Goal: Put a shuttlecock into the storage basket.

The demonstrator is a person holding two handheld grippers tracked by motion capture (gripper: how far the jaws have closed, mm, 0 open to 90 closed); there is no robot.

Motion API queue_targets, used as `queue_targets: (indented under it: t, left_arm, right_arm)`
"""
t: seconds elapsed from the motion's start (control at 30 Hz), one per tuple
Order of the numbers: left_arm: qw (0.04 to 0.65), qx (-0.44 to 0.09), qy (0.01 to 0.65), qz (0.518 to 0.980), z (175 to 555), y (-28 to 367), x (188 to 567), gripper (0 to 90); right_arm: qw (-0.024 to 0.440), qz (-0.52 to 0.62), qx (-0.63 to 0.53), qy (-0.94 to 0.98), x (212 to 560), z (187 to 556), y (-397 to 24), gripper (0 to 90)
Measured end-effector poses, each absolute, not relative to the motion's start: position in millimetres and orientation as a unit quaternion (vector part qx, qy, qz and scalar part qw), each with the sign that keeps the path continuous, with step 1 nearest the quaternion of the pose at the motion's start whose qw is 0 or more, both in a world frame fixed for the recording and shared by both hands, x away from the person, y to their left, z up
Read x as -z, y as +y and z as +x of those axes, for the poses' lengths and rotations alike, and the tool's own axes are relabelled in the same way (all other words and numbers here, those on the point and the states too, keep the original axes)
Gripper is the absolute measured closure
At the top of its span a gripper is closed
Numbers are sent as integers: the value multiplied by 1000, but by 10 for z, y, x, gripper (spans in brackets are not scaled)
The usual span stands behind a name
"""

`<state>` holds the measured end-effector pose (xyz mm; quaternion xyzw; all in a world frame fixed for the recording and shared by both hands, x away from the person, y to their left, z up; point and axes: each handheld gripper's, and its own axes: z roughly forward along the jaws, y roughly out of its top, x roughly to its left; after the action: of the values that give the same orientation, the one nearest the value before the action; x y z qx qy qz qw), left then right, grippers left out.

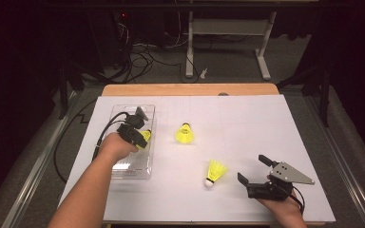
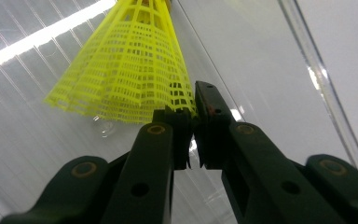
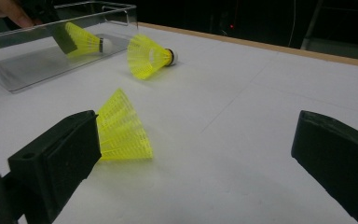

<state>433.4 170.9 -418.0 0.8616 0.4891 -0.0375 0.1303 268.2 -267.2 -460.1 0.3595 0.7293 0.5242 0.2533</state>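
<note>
No brand, label or writing can be read on anything here. Nearest the person, the right gripper (image 1: 253,169) rests on the white paper-covered table (image 1: 266,128) with its black jaws spread wide and nothing between them; just ahead of it lies a bright yellow plastic-mesh shuttlecock with a white cork tip (image 1: 215,172), on its side. A second yellow mesh shuttlecock (image 1: 185,133) lies farther off near the middle of the table, well apart from both grippers. To the left stands a clear, shallow rectangular plastic tray (image 1: 148,142), and the left gripper (image 1: 141,137) reaches down into it. Its jaws are nearly together and pinch the rim of the skirt of a third yellow mesh shuttlecock (image 2: 121,70), which lies inside the tray. That skirt is an open lattice of small square holes, flaring into a cone with a scalloped edge; in the right gripper view (image 3: 85,41) its tip points away from the gripper
</note>
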Motion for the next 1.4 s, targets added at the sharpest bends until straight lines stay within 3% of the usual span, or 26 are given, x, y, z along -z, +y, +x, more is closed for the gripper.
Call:
queue_targets:
  t: [0.37,0.43,1.4]
  left_arm:
    - [118,37,489,864,4306,1690,4165,715]
    - [112,37,492,863,4303,1698,4158,657]
    - [93,56,495,862,4102,1859,3942,370]
  right_arm:
    - [252,360,-524,729,4603,2682,-2670,18]
    - [253,360,-524,729,4603,2682,-2670,18]
    - [254,360,-523,729,4604,2681,-2664,19]
